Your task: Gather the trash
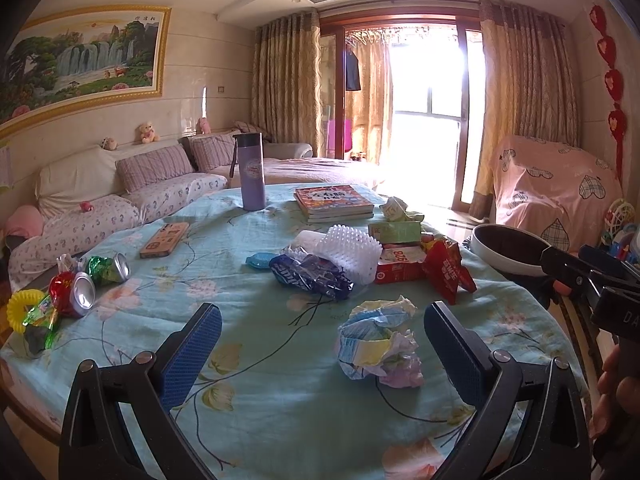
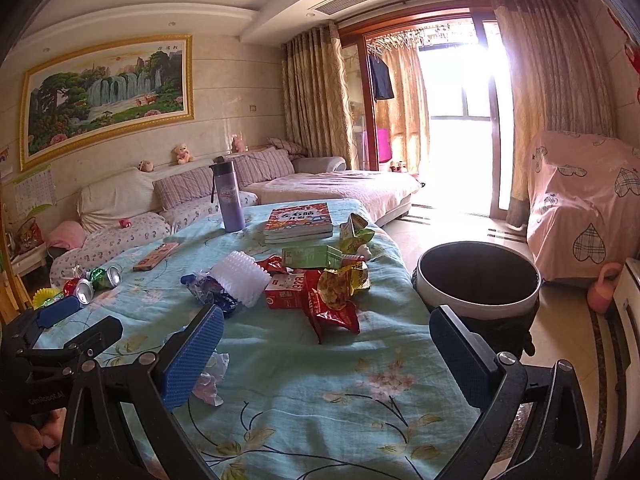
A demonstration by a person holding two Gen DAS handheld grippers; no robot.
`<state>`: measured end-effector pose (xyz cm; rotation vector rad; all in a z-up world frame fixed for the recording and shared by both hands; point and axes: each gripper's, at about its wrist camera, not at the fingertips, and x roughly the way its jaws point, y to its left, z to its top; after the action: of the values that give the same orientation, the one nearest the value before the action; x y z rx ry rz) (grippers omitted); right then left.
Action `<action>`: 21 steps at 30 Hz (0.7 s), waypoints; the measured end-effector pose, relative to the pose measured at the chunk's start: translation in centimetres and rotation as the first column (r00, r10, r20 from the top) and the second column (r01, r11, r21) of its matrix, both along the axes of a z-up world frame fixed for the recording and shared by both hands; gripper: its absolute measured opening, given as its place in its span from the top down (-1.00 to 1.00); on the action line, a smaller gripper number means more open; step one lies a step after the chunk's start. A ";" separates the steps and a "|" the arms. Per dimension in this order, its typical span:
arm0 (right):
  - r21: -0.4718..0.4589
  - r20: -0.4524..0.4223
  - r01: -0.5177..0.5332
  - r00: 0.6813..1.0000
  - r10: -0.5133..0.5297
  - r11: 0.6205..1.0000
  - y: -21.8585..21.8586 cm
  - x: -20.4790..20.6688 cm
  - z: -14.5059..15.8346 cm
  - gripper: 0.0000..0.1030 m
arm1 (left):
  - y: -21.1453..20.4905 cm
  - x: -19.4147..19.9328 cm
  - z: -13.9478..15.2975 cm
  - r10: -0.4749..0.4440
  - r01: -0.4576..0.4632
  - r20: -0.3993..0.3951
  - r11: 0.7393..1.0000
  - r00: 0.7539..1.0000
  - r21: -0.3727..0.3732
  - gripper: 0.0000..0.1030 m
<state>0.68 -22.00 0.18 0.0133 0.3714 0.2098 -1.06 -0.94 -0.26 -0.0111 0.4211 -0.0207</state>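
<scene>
- Your table (image 2: 304,392) carries the trash: a mixed heap mid-table, two cans at its left edge.
- Your bin (image 2: 478,307) stands upright just beside the table's right edge, mouth up; nothing shows inside.
- Your left gripper (image 1: 322,354) hangs apart, crumpled paper (image 1: 378,344) between its fingers, untouched.
- Your right gripper (image 2: 326,354) is apart, holding nothing.
- Both cans (image 1: 84,294) lie on their sides, tops facing you.

"GenRobot.AI" on left tool (image 2: 64,322); "928" on red carton (image 2: 286,290)
</scene>
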 end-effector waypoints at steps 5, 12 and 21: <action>0.002 -0.003 -0.004 1.000 0.004 1.000 0.0 0.1 -0.1 -1.00 | 0.0 0.0 0.0 -0.002 0.002 -0.001 1.000 1.000 0.001 -0.97; 0.006 -0.005 -0.005 1.000 0.005 1.000 0.1 0.1 -0.2 -1.00 | -0.2 0.2 0.0 -0.008 0.008 -0.002 1.000 1.000 0.004 -0.97; 0.009 -0.007 -0.005 1.000 0.005 1.000 0.0 0.1 -0.2 -1.00 | -0.4 0.0 0.1 -0.014 0.014 -0.001 1.000 1.000 0.003 -0.97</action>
<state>0.75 -22.00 0.00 0.0223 0.3778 0.2169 -1.08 -1.38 -0.13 -0.0051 0.4222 -0.0336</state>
